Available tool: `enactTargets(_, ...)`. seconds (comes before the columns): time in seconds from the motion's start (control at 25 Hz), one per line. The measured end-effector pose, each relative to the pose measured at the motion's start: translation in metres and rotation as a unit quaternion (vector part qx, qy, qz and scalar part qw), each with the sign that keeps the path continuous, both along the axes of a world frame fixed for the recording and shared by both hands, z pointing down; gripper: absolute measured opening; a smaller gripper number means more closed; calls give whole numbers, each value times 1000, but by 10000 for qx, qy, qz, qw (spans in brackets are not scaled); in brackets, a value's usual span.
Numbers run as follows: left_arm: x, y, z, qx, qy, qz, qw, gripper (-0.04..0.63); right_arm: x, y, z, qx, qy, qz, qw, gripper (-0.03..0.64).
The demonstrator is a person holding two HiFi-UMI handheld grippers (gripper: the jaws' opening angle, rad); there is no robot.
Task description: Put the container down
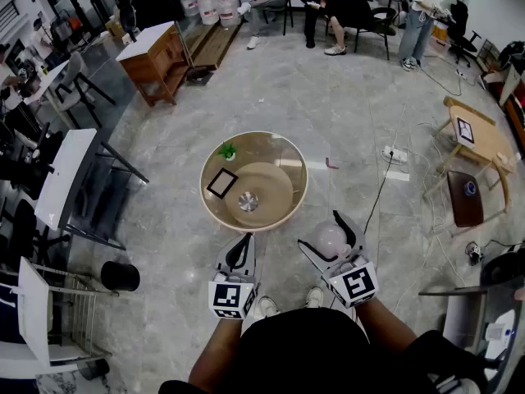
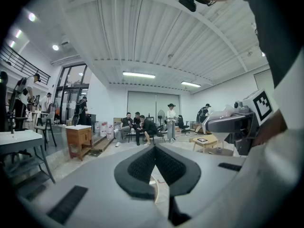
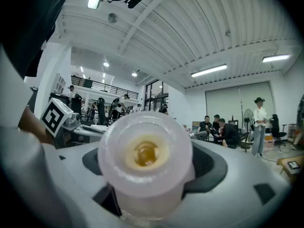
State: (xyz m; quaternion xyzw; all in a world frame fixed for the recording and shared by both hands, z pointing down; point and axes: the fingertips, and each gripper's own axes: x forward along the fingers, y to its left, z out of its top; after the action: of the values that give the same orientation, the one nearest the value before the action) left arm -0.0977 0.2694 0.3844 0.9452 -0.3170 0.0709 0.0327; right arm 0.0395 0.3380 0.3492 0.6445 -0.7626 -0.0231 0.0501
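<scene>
A translucent whitish container (image 1: 330,240) with a yellowish core lies sideways between the jaws of my right gripper (image 1: 327,235), which is shut on it. In the right gripper view the container (image 3: 145,160) fills the middle, its round end facing the camera, with the dark pads (image 3: 216,165) on either side of it. My left gripper (image 1: 244,243) hangs beside it, shut with nothing in it; its pads (image 2: 142,163) meet in the left gripper view. Both grippers hover over the floor, just short of the round table (image 1: 289,158).
The round table carries a small green plant (image 1: 227,150), a black frame (image 1: 221,182) and a metal piece (image 1: 248,201). A power strip (image 1: 394,153) and its cable lie on the floor to the right. Wooden tables (image 1: 480,142) stand right, a black bin (image 1: 120,276) left. People sit far back.
</scene>
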Motion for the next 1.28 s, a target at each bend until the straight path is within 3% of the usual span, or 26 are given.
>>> enactTargets(0.56,25,11,-3,-23,16,-293,9996,-2,28,7,-8,181,-159,-339,9991,417)
enactTargets(0.8,20,1,-13,141,73,-713,9973,-2,36,-2,-20,409,-412,-633,9963,417)
enactTargets(1.28,29,-83,16,-128,15,-845,9963,-2,45,-98,-16,395,-415,-885,9944,417)
